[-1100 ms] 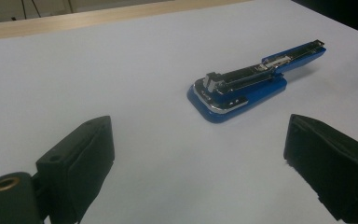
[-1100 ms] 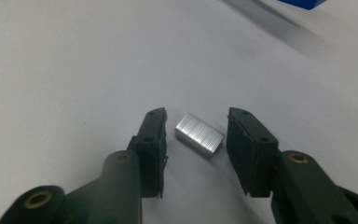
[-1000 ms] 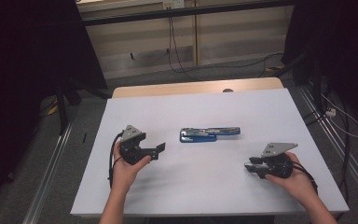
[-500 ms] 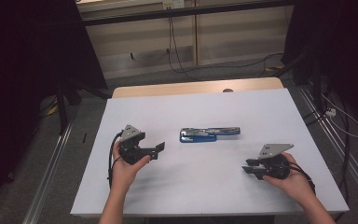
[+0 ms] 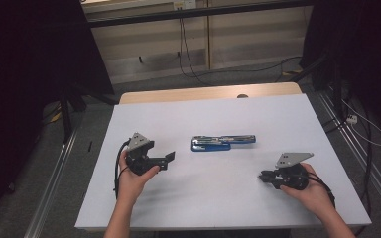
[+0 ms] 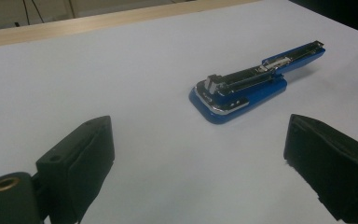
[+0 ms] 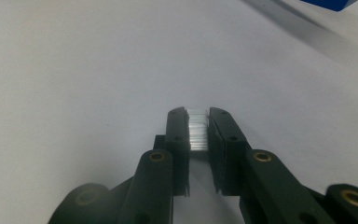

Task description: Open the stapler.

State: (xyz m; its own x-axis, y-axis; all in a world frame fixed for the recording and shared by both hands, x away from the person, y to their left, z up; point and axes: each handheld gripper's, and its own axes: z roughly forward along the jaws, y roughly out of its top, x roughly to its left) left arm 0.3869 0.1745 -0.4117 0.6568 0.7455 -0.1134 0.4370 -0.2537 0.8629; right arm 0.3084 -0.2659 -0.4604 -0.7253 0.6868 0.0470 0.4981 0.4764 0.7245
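We see the left gripper gaping empty near the tabletop's left edge; the right gripper pinches a silvery strip of staples; an opened blue metal stapler lies mid-tabletop.

Black claws, grey three-cornered plates

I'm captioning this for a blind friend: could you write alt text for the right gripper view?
Two black jaws of the right gripper are closed on a small silvery strip of staples, held just above a white table. A corner of a blue stapler peeks in at the top right.
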